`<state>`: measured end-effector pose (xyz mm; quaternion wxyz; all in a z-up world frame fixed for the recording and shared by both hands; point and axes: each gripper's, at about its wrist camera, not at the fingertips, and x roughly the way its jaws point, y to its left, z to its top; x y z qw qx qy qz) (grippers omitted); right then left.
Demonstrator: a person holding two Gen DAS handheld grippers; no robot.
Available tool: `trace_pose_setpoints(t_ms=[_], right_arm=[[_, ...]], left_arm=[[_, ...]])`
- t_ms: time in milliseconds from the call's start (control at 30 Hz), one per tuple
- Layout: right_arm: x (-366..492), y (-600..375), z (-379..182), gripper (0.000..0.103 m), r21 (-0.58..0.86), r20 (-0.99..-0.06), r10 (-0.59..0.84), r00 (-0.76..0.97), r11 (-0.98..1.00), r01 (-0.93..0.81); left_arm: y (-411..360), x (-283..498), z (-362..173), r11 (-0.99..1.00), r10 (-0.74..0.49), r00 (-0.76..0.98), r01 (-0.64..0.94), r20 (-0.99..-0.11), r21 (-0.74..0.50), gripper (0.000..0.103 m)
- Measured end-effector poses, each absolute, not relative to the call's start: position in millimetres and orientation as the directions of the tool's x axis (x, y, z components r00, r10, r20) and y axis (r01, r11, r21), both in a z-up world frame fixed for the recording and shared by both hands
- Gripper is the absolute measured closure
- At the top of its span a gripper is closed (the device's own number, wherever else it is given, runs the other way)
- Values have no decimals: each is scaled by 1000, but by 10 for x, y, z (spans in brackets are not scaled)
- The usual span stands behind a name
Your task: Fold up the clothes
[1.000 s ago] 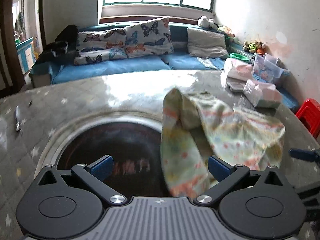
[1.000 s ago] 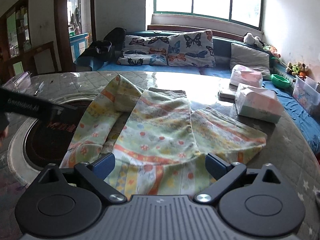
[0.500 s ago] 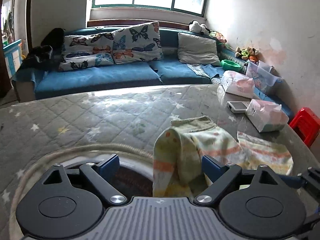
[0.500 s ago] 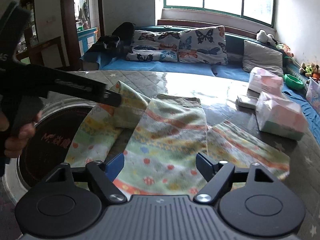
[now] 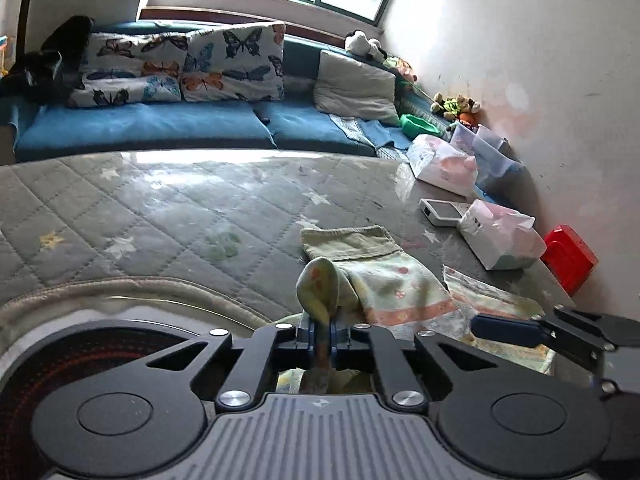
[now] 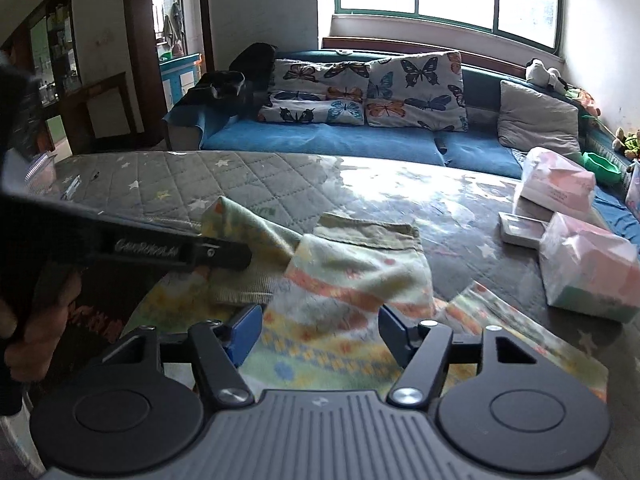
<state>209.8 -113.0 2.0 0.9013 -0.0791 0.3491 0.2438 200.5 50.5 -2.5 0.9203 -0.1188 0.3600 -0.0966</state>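
A raised fold of the patterned garment, which is lying spread on the quilted table beside the dark round inset, is now being pinched between the jaws of the left gripper, which were standing wide apart a second ago and have just been pressed together on the cloth. The right gripper is being narrowed over the garment's near edge, its jaws still apart with cloth between them and no grip seen. A two-handed lift for the fold is judged to be under preparation.
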Motion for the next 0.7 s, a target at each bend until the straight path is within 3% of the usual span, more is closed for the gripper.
trace_pose_setpoints(t_ms=[133, 200, 467, 700], right_arm=[[2175, -996, -47, 44, 33, -682, 394, 616, 858, -512], [2192, -925, -128, 52, 27, -699, 389, 600, 852, -522], [2129, -1009, -265, 96, 17, -704, 352, 617, 876, -482], [1896, -1400, -32, 100, 8, -634, 322, 703, 912, -411]], left_arm=[[590, 1898, 9, 966, -193, 754, 34, -628, -255, 97], [660, 1839, 21, 965, -168, 761, -2, -627, -261, 97], [988, 1421, 131, 964, -38, 801, -129, -598, -234, 98], [1260, 936, 185, 946, 65, 808, -237, -586, -223, 98]])
